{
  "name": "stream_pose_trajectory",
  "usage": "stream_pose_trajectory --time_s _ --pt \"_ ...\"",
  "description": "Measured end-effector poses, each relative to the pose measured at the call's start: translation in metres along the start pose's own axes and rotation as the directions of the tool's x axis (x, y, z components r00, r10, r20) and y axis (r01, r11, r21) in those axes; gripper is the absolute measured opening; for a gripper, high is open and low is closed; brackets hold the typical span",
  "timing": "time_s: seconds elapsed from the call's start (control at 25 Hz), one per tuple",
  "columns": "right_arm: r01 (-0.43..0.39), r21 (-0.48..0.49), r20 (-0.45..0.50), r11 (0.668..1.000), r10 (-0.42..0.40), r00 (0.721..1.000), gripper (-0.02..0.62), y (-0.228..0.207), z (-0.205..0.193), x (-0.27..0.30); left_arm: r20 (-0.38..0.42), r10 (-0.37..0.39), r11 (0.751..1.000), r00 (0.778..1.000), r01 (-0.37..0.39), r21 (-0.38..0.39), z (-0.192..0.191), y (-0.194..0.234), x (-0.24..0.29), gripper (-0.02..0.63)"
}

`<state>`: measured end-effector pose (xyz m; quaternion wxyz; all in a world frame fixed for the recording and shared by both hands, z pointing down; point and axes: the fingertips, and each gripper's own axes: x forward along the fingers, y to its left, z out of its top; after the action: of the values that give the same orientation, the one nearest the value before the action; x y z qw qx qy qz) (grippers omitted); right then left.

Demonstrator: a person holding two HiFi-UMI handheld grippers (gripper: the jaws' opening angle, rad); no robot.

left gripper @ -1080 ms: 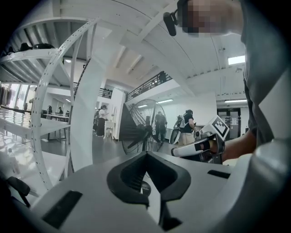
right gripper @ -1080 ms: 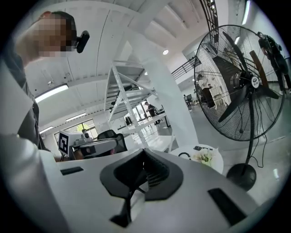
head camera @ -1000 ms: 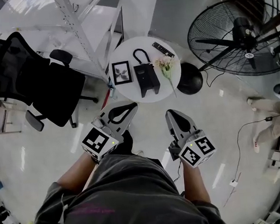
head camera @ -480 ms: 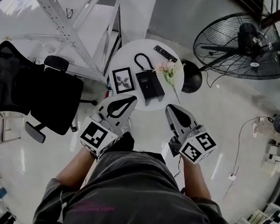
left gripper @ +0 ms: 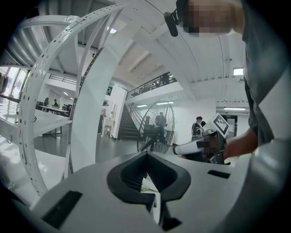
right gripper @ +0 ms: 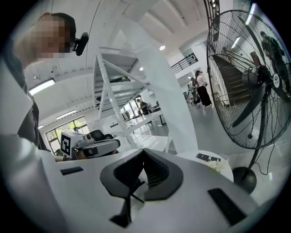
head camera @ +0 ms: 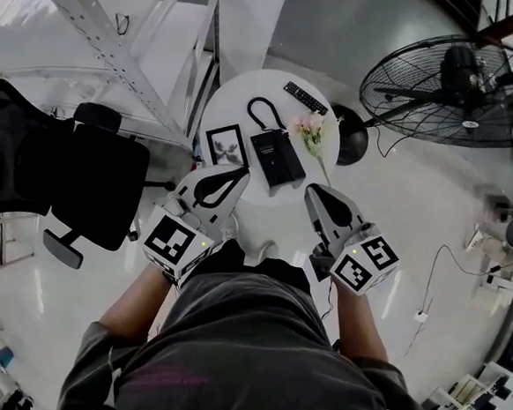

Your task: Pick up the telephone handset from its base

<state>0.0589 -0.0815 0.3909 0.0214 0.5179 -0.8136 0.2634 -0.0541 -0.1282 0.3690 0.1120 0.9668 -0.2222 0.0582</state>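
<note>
The black telephone (head camera: 277, 156) lies on a small round white table (head camera: 231, 104), its handset resting on the base and a looped cord (head camera: 261, 111) behind it. My left gripper (head camera: 242, 173) is shut and empty, its tip over the table's near edge beside a framed picture (head camera: 226, 146). My right gripper (head camera: 312, 192), also shut and empty, hangs just short of the table's front right edge. In the left gripper view the left gripper (left gripper: 146, 154) has its jaws meeting, and my own right gripper shows beyond. In the right gripper view the right gripper (right gripper: 144, 151) hides the phone.
A flower sprig (head camera: 311, 132) and a remote (head camera: 305, 97) lie on the table's right side. A black office chair (head camera: 69, 179) stands left, a white shelving frame (head camera: 138, 50) behind, and a big floor fan (head camera: 455, 87) with a round base (head camera: 351, 144) right.
Both grippers have moved forward toward the table, and the table with the phone now lies closer to their tips. Both stay shut.
</note>
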Motion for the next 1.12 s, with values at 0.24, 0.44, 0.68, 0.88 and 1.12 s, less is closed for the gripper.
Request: stream_pose_trajectory --time_s 0.24,0.44,0.68,0.88,1.12 --pt "-0.006 0.002 -0.032 1.000 0.006 0.999 0.017 -0.013 -0.001 0.017 -0.009 0.019 0.999 1.000 -0.019 -0.029 -0.011 0.015 0.008 0.012" --pt "-0.025 0.015 -0.076 1.000 0.026 0.997 0.017 -0.037 -0.007 0.031 -0.055 0.069 0.995 0.996 -0.073 -0.070 -0.025 0.026 0.017 0.012" --pt "-0.052 0.029 -0.140 0.998 0.055 0.989 0.017 -0.086 -0.020 0.056 -0.103 0.132 0.985 0.986 -0.142 -0.094 -0.039 0.034 0.038 0.012" --pt "-0.079 0.081 -0.229 0.994 0.096 0.969 0.017 -0.129 -0.047 0.075 -0.133 0.191 0.976 0.972 -0.203 -0.081 -0.053 0.034 0.059 0.012" --pt "-0.077 0.170 -0.337 0.982 0.131 0.932 0.017 -0.179 -0.089 0.098 -0.178 0.261 0.953 0.949 -0.283 -0.107 -0.071 0.038 0.088 0.012"
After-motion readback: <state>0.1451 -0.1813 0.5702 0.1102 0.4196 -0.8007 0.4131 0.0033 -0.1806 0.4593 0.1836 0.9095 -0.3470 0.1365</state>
